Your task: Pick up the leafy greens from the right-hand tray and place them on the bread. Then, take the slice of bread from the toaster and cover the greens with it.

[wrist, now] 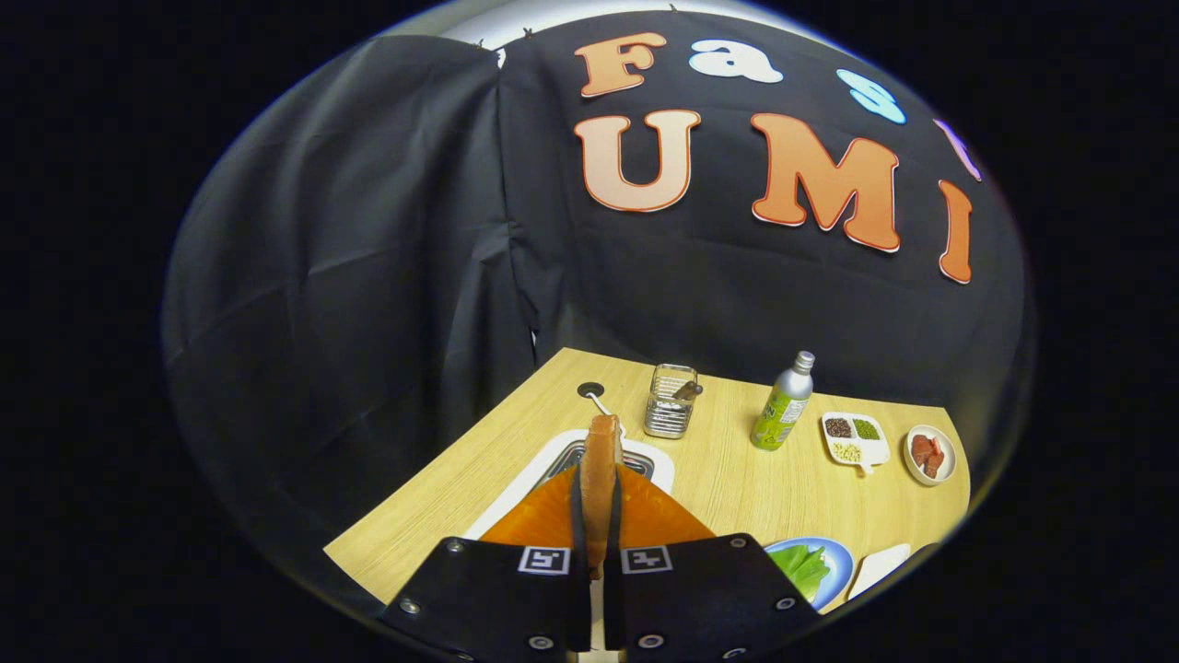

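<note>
My gripper (599, 497) is shut on a slice of bread (603, 451), which stands on edge between the two fingers and sticks out past their tips. Right beneath and beyond it lies the white toaster (649, 460) with its dark slots, the slice held above them. To the right of the fingers a blue plate (834, 552) carries leafy greens (799, 566), which cover whatever is under them. A white tray (880, 569) sits just right of that plate, partly cut off.
On the wooden table (737, 488) beyond the toaster stand a wire-mesh holder (670, 401) and a green bottle with a silver cap (783, 405). Further right are a divided white dish of seasonings (854, 437) and a small plate of red meat (928, 454). A cable hole (590, 389) lies at the back.
</note>
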Available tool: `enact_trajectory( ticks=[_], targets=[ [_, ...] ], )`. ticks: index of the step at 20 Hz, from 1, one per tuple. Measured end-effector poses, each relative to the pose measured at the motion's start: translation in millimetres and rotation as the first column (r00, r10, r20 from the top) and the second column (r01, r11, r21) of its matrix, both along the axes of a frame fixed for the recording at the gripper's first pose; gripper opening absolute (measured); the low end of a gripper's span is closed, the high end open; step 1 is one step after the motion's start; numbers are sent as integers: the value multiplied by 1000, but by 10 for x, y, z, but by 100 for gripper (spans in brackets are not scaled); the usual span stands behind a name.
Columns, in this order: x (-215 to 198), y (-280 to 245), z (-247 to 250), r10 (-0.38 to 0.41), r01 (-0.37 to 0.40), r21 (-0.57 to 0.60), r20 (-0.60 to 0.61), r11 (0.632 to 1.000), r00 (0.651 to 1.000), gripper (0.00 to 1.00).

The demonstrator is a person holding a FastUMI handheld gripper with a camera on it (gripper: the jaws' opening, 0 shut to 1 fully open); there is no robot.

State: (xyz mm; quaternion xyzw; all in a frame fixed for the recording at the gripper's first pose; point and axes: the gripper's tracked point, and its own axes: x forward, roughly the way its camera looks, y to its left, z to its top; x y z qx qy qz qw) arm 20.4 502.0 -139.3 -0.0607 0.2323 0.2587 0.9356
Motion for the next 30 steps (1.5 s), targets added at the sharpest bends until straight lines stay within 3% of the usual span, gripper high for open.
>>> enact_trajectory(
  ticks=[13,23,30],
  targets=[
    [100,-621,408,-61,58,58,54,997,997,6],
    [122,-1444,127,-153,153,1,41,988,987,6],
    [93,-1779,-287,-177,176,-34,-21,984,984,6]
  ],
)
